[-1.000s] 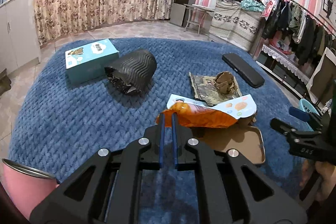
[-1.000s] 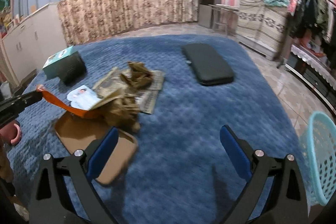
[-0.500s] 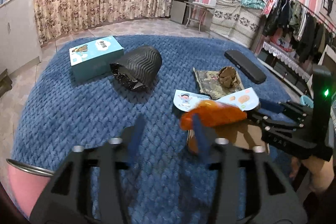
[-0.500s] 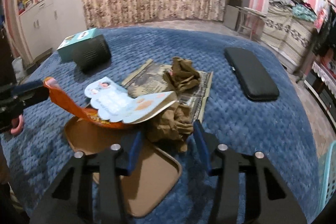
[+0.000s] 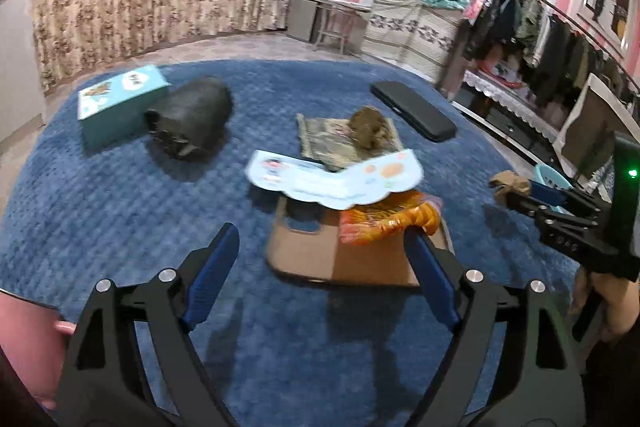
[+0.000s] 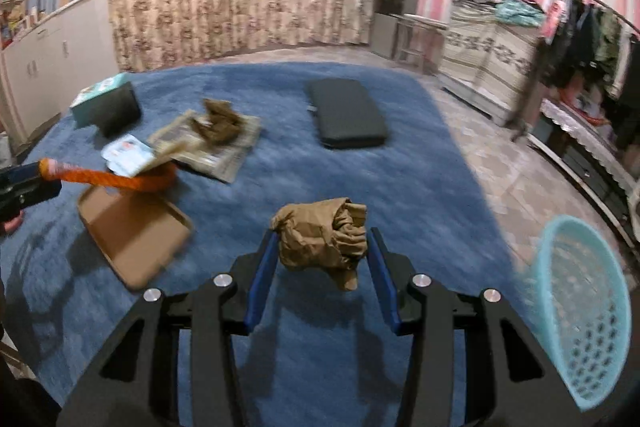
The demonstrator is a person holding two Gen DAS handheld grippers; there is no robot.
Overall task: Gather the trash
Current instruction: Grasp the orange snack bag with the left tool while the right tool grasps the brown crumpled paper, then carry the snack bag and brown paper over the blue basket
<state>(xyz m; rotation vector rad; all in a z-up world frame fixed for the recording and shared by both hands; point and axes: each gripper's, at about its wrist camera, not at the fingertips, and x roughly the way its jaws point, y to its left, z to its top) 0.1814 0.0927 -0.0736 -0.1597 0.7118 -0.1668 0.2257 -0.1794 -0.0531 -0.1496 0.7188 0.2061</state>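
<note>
Right wrist view: right gripper (image 6: pixel 320 263) is clamped on a crumpled brown paper wad (image 6: pixel 322 239), pads pressing both flanks, wad clear of the blue rug (image 6: pixel 340 179). Turquoise basket (image 6: pixel 580 311) sits at 4 o'clock in this view, near the rug edge; likely the drop target.

Left wrist view: left gripper (image 5: pixel 320 267) has its jaws opening, spread wide, with nothing pressed between them. Its right finger (image 5: pixel 428 275) is touching or just beside the orange snack bag (image 5: pixel 388 223); can't tell which. That bag lies on the brown cardboard tray (image 5: pixel 316 251) with a light-blue printed card (image 5: pixel 336 179) draped over it, at 12 to 1 o'clock from the jaws.

More trash at 12 o'clock beyond the card: a second brown wad (image 5: pixel 366 127) on a flat newspaper sheet (image 5: pixel 324 139).

Handling guess:
- paper wad: very light, soft and springy. It compresses, so a mid-body pinch is fine, with no breakage risk. It could slip if the clamp relaxes.
- snack bag: light, crinkly, slick film. Take a folded edge or seam, not the puffed middle.
- card and newspaper: thin, floppy and flat on the pile. Lift by an overhanging edge.
- tray: stiff; grab the rim.
</note>
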